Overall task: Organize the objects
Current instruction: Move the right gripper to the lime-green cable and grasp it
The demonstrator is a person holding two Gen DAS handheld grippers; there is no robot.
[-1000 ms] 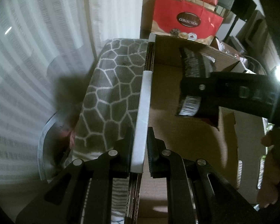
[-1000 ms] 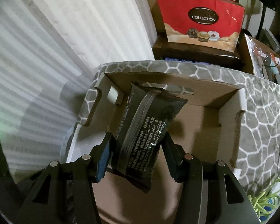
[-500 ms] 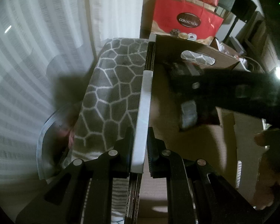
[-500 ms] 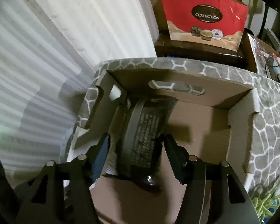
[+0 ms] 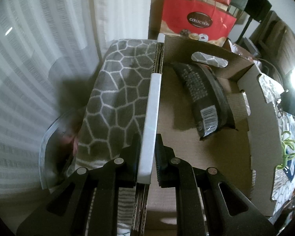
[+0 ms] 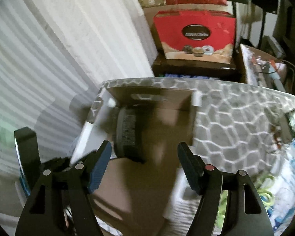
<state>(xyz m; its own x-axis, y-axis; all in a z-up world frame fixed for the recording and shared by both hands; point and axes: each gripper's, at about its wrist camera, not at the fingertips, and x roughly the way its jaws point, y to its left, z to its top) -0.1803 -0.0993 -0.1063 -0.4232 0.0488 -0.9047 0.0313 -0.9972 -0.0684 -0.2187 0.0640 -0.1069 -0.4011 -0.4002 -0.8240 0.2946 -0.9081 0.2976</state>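
One dark packet [image 5: 203, 100] inside cardboard box [image 5: 263, 129]

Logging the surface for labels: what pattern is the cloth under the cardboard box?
The cloth is grey with white honeycomb-like lines, clearest in the left wrist view.

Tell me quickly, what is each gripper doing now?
Left gripper: closed on the white edge of the cardboard box.
Right gripper: open, holding nothing; the black packet lies in the box.
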